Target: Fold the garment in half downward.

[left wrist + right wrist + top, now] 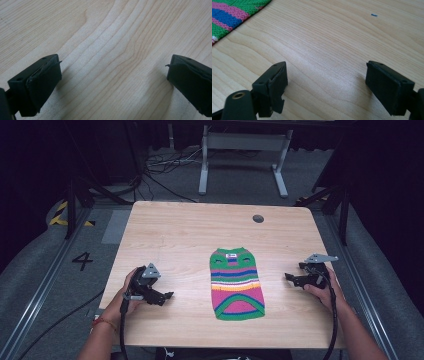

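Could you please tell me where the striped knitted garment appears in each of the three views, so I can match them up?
High view: the striped knitted garment lies flat at the table's middle, between the two grippers.
Left gripper view: not in this picture.
Right gripper view: its edge fills the top-left corner.
Shared landmark: the pale wood-grain table top.

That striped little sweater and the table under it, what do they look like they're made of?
The sweater looks like knitted yarn, wool or acrylic I can't tell: rows of stitches show in the right gripper view, matte, in green, pink, blue, yellow and white stripes. The table looks like pale wood or a wood-look laminate: flowing grain lines, smooth with a faint sheen.
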Demonstrator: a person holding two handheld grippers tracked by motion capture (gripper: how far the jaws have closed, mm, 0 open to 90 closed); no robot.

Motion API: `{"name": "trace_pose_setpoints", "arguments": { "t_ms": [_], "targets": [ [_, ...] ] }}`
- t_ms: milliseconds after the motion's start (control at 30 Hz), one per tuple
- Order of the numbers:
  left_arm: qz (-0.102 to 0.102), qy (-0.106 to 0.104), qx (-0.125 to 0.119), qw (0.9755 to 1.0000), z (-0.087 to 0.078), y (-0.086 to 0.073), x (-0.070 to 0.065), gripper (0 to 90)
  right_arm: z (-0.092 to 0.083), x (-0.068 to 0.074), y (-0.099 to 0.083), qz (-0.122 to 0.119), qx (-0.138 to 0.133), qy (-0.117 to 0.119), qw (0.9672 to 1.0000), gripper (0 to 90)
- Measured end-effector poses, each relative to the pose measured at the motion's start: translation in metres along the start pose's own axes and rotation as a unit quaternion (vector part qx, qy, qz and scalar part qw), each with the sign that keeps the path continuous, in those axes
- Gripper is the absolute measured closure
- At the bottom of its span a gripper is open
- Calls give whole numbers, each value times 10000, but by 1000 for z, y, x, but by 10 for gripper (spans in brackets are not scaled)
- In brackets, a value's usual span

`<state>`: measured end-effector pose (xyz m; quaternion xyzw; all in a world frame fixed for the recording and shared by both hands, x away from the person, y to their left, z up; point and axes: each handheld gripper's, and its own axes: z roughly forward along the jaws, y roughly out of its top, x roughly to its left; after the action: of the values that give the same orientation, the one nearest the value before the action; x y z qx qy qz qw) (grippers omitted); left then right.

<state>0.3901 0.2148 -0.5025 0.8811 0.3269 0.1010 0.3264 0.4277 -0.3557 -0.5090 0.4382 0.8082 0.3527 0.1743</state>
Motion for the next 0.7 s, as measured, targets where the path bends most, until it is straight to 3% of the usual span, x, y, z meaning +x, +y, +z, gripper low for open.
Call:
{"name": "trace_pose_setpoints", "arguments": {
  "t_ms": [533, 700],
  "targets": [
    [-49, 48, 12, 10000, 0, 0, -1, 0, -1, 2, -1, 26, 15, -50, 10000, 172],
    [-72, 75, 14, 9999, -2, -1, -2, 3, -1, -1, -1, -102, 28, 87, 9999, 171]
  ]
}}
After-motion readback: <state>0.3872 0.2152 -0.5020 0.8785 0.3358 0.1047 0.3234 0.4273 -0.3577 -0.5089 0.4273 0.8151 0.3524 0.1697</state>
